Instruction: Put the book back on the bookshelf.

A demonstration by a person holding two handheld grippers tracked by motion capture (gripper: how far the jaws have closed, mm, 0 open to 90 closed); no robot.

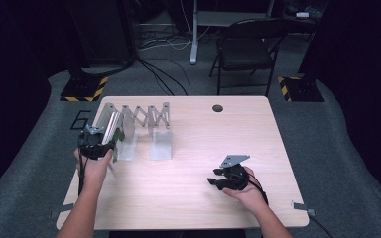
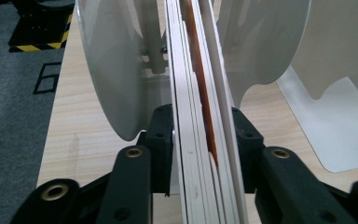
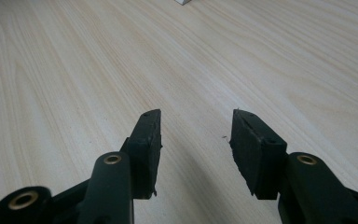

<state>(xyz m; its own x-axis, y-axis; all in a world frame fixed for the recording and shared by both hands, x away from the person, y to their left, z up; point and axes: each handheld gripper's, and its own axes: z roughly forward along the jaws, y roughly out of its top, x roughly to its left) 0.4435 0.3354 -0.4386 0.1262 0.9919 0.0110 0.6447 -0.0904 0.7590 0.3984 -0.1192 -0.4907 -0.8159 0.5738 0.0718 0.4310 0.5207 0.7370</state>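
An accordion-style metal rack (image 1: 144, 116) with several pale upright dividers stands at the table's back left. My left gripper (image 1: 108, 144) is at the rack's left end, shut on a thin book (image 1: 116, 131) held upright. In the left gripper view, the book (image 2: 200, 93) shows as white pages with an orange stripe. It stands edge-on between the jaws of the left gripper (image 2: 203, 140), flanked by two dividers (image 2: 112, 70). My right gripper (image 1: 213, 177) rests low over the wooden table (image 1: 203, 139) at the front right. In its own view the right gripper (image 3: 196, 126) is open, with bare wood between its jaws.
A round cable hole (image 1: 218, 108) sits near the table's far edge. A black folding chair (image 1: 248, 47) stands behind the table, with cables and hazard-striped stand bases (image 1: 85, 89) on the floor. A small white corner (image 3: 184, 2) shows far ahead of the right gripper.
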